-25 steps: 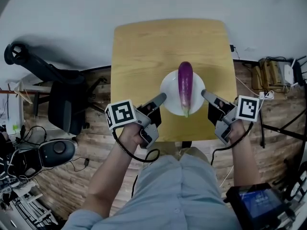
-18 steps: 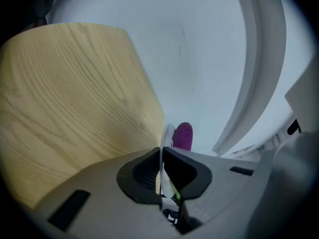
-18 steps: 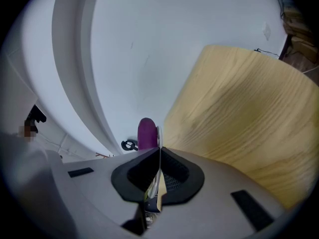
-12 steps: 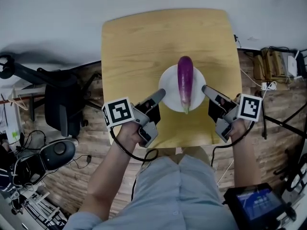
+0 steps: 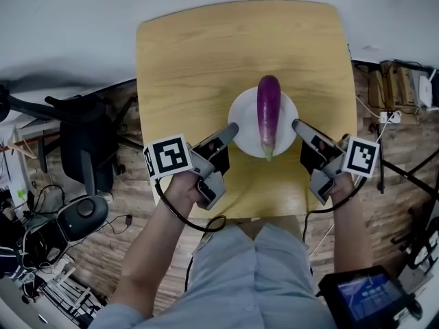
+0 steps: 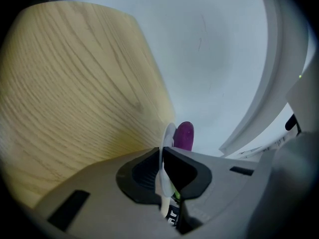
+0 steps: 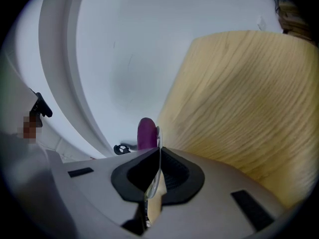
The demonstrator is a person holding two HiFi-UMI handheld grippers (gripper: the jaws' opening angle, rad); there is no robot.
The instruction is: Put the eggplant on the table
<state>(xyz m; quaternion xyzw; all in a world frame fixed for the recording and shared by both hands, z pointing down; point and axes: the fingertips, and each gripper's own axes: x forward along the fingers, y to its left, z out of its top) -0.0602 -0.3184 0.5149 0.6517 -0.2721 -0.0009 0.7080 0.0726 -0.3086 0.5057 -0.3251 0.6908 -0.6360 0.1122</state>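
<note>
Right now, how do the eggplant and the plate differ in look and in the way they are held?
The eggplant is purple and long; the plate is white and round. The eggplant lies loose on the plate and neither tool touches it, while the plate is pinched at its rim by the left tool on one side and the right tool on the other. Both are over the table.

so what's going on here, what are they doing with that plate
A person holds a white plate by its rim, the left gripper clamped on one side and the right gripper on the other. A purple eggplant lies on the plate, above the wooden table. Whether the plate touches the table is unclear.
</note>
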